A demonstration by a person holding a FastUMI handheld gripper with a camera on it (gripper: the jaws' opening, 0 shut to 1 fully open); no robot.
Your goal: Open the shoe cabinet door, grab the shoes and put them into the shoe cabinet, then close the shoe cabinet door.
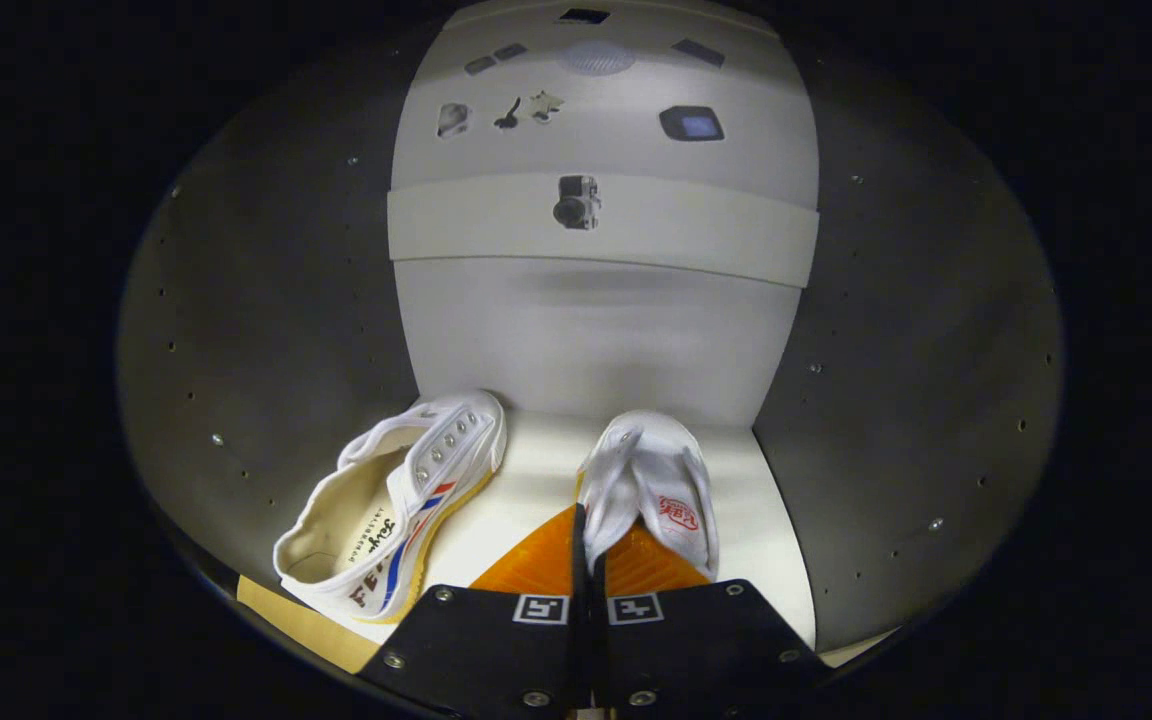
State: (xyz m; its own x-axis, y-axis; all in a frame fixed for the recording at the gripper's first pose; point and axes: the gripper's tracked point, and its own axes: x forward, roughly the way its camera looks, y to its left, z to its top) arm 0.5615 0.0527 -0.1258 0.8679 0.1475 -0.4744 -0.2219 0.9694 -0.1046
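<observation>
Tool (588,530) pinches heel of right white canvas shoe (654,490) on pale cabinet shelf (526,490), w/ fingers pressed nearly together. Left white canvas shoe w/ red-blue stripes (401,500) lies tilted alongside, apart.

white shoes (648,480), red-blue stripes

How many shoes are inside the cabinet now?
2. One shoe lies on its side, left of the fingers. The other shoe is held between the fingers by its heel. None seems hidden.
</observation>
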